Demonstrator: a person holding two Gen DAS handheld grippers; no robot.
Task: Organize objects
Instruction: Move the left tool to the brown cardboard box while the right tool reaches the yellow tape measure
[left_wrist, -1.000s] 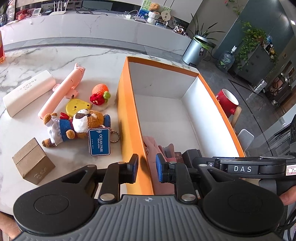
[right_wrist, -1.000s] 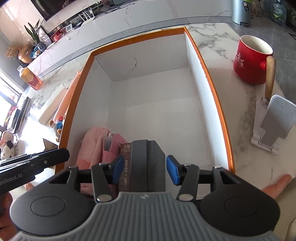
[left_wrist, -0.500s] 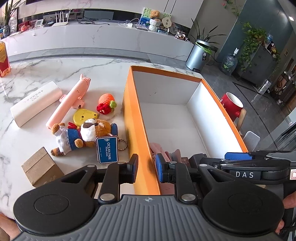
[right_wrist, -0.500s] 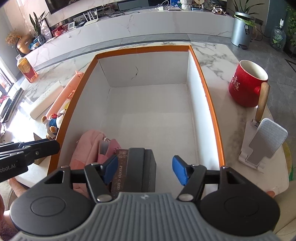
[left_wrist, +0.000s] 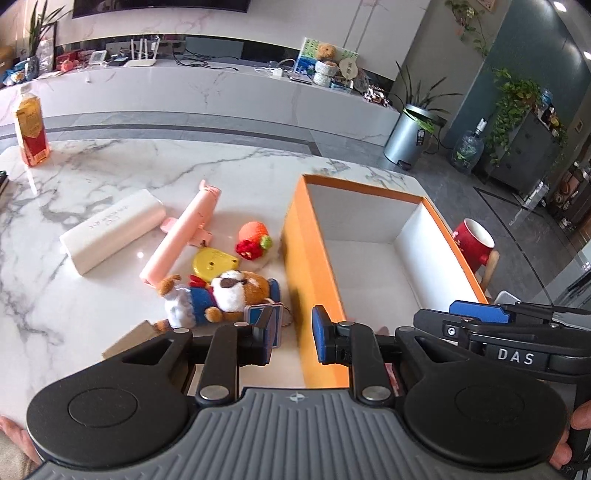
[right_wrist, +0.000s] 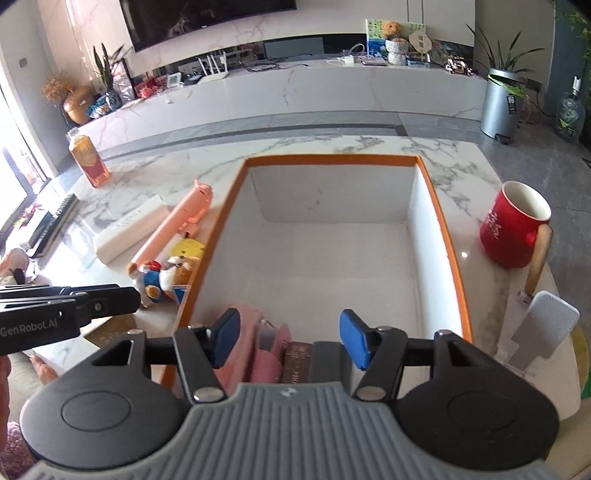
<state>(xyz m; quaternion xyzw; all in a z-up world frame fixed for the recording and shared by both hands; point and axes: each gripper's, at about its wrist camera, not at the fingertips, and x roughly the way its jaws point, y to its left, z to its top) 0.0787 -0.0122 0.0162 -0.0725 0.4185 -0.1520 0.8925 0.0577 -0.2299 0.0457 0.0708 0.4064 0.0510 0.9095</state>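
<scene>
An orange box with white inner walls stands on the marble table. At its near end lie a pink item, a dark book and a grey case. My right gripper is open and empty above them. My left gripper is open and empty, its fingers straddling the box's near left wall. Left of the box lie a plush dog with a blue tag, a yellow toy, a crocheted strawberry, a pink tube, a white box and a cardboard box.
A red mug with a wooden handle and a white stand sit right of the box. An orange bottle stands at the table's far left. The table's near edge lies just under both grippers.
Both grippers have pulled back and risen. The right gripper has opened wider and left the grey case in the box. The left gripper has opened slightly.
</scene>
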